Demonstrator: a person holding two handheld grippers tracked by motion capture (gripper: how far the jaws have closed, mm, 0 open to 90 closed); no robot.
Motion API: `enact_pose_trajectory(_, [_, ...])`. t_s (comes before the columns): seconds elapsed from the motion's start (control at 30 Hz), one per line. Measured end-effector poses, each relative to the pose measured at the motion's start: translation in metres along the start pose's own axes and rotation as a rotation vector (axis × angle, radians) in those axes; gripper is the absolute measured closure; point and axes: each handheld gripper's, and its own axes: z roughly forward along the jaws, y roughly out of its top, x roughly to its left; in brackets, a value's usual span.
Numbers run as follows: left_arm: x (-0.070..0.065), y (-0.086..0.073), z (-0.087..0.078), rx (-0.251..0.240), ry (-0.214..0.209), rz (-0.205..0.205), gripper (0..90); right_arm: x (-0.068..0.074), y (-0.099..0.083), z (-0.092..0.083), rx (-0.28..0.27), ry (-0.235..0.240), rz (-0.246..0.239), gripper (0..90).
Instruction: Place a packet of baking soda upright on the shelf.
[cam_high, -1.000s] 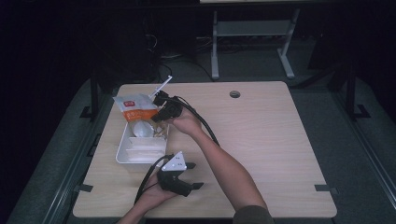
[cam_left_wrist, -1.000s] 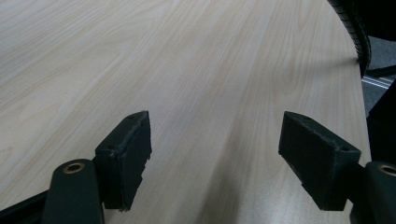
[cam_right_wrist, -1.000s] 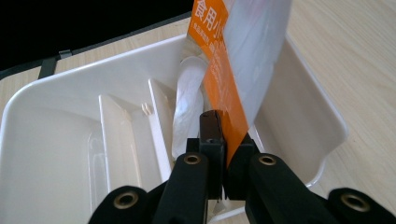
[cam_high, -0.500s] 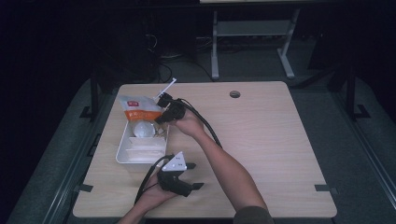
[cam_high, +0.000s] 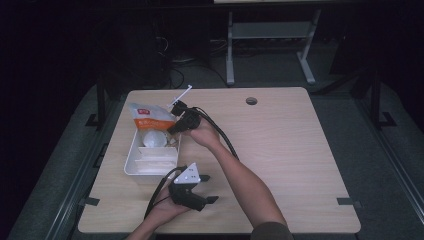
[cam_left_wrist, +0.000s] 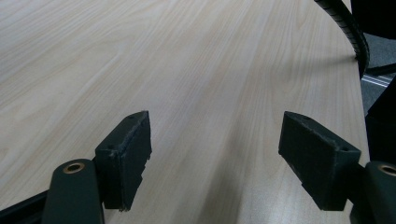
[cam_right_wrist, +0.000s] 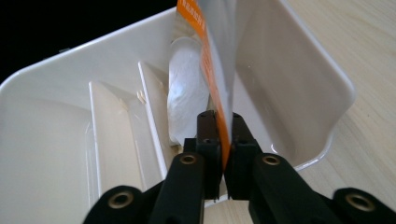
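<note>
An orange and white plastic bag (cam_high: 149, 116) stands over the far end of a white divided tray (cam_high: 131, 165). My right gripper (cam_high: 173, 130) pinches the bag's edge (cam_right_wrist: 215, 51) between its pads (cam_right_wrist: 207, 128). The jaws (cam_right_wrist: 223, 126) have just been opening slightly, with the bag still between them. Under the bag, a white round packet (cam_right_wrist: 184, 93) lies in the tray's end compartment. My left gripper (cam_high: 209, 188) rests near the table's front edge, open, with bare wood between its jaws (cam_left_wrist: 215, 154).
The tray's wall (cam_right_wrist: 299, 93) rises right of the bag, and narrow dividers (cam_right_wrist: 98, 121) lie to the left. A cable (cam_high: 222, 135) trails from the right gripper along the forearm. A round cable hole (cam_high: 251, 101) sits at the table's far side.
The right gripper and the bag have shifted a little toward the person, over the tray's far end. The left gripper has stayed in place.
</note>
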Motion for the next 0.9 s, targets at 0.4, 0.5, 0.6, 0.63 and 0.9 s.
enact_pose_trajectory(0.4, [0.0001,0.0001,0.0001,0.000,0.001,0.002,25.0,-0.0026,0.0001,-0.0098,-0.045,0.012,0.019,88.1])
enact_pose_trajectory(0.5, [-0.0001,0.0001,0.0002,0.000,0.000,0.001,25.0,-0.0029,-0.0007,-0.0089,-0.045,0.014,0.024,89.0])
enact_pose_trajectory(0.6, [-0.0001,0.0001,0.0005,0.001,0.000,0.002,25.0,-0.0034,-0.0017,-0.0087,-0.043,0.015,0.033,89.2])
enact_pose_trajectory(0.63, [-0.0002,0.0002,0.0006,0.001,0.000,0.003,25.0,-0.0036,-0.0021,-0.0085,-0.044,0.017,0.035,89.3])
enact_pose_trajectory(0.9, [-0.0002,0.0002,0.0004,0.001,0.000,0.003,25.0,-0.0047,-0.0026,-0.0089,-0.047,0.021,0.038,88.0])
